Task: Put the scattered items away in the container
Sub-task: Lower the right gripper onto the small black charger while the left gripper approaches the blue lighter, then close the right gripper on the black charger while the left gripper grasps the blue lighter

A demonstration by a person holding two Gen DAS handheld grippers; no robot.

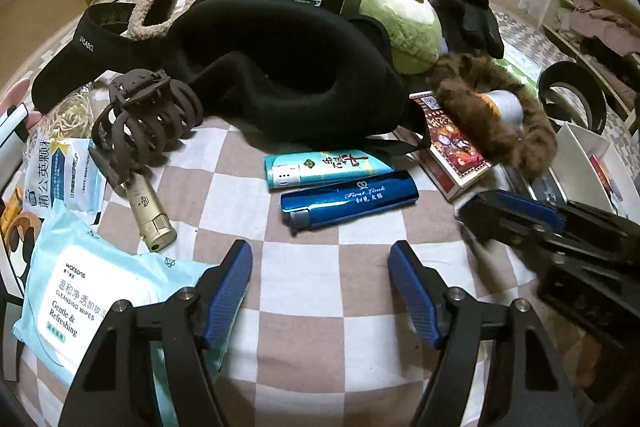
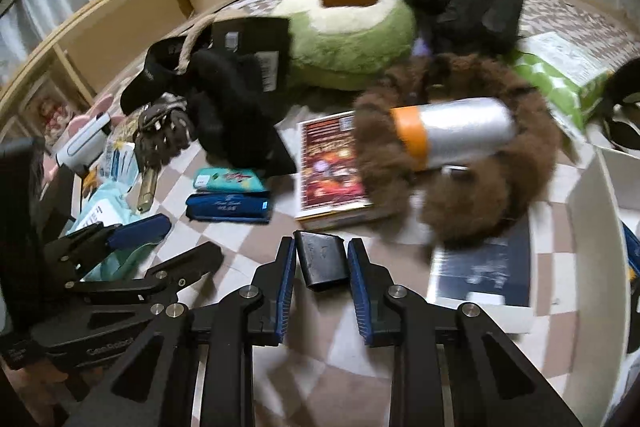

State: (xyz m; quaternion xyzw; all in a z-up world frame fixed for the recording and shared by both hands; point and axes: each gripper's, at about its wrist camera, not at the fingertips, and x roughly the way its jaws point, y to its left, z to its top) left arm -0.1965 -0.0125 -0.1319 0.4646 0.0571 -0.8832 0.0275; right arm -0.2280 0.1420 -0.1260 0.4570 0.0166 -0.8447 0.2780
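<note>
Currently the right hand-held gripper (image 2: 321,261) pinches a black case (image 2: 323,261), the left hand-held gripper (image 1: 320,259) is spread, the box (image 2: 592,223) lies right, and lighters (image 1: 348,197) remain scattered on the bed (image 1: 304,307).

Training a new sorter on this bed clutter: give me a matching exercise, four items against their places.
Items:
1. brown plastic claw hair clip
2. glossy dark blue lighter
3. small flat black case
4. silver tube with orange band

Places:
A. between the right gripper fingers
B. lying in the brown furry ring
C. beside the teal lighter
D. over the gold tube

Pairs: 1-D, 2-C, 3-A, 4-B
</note>
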